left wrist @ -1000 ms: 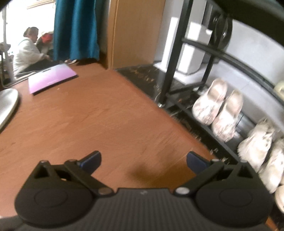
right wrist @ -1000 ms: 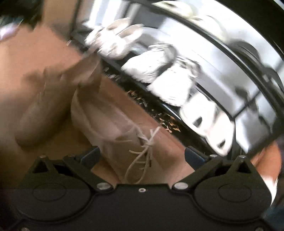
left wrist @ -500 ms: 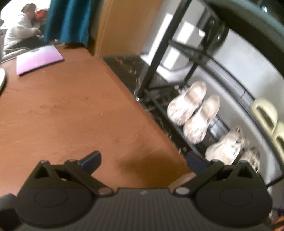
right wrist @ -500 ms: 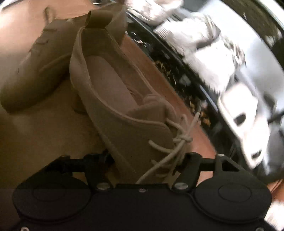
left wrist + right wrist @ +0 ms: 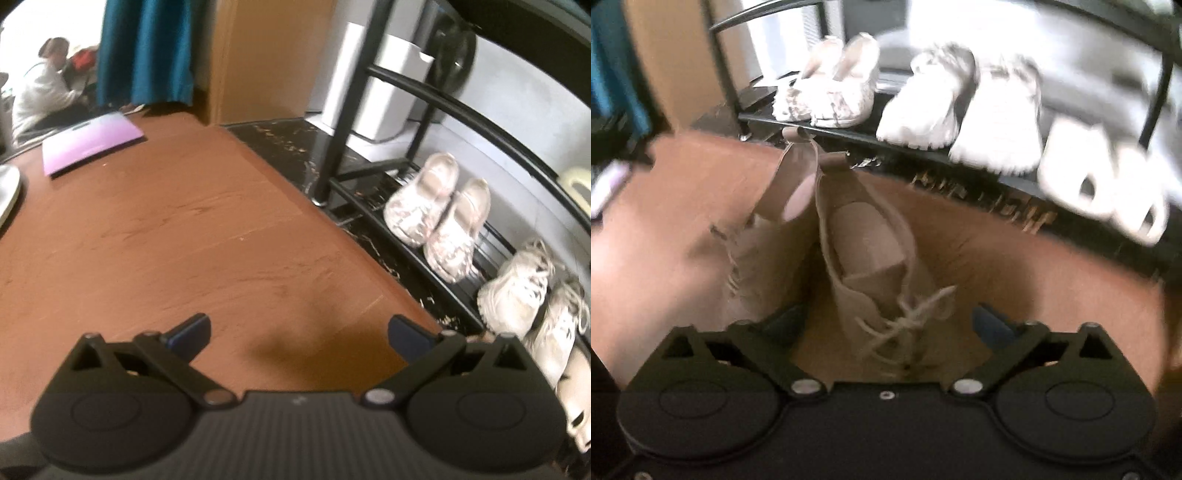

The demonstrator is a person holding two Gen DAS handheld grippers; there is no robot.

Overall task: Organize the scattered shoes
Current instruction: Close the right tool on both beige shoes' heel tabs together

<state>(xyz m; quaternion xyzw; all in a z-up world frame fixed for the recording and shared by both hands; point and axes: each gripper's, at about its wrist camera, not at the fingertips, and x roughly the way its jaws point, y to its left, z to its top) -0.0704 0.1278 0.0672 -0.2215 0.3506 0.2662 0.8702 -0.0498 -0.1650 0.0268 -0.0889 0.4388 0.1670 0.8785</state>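
In the right wrist view, two tan suede lace-up boots lie on the brown floor. The right boot (image 5: 871,258) sits between the spread fingers of my right gripper (image 5: 890,325), which is open around its laced front without touching it. The left boot (image 5: 768,236) lies beside it. My left gripper (image 5: 299,332) is open and empty above bare floor. A black shoe rack (image 5: 417,92) holds a pale pair of slip-ons (image 5: 439,214) and white sneakers (image 5: 517,299); the rack's shoes also show in the right wrist view (image 5: 827,85).
A purple flat board (image 5: 88,142) lies on the floor at far left. A person (image 5: 40,96) sits in the background by a teal curtain (image 5: 147,51). A wooden cabinet (image 5: 266,55) and a white box (image 5: 373,81) stand beside the rack. White clogs (image 5: 1108,184) sit at the rack's right.
My right gripper was closed on the right boot half a second ago and now stands open around it. The view swung to face the rack. The left gripper drifted slightly.
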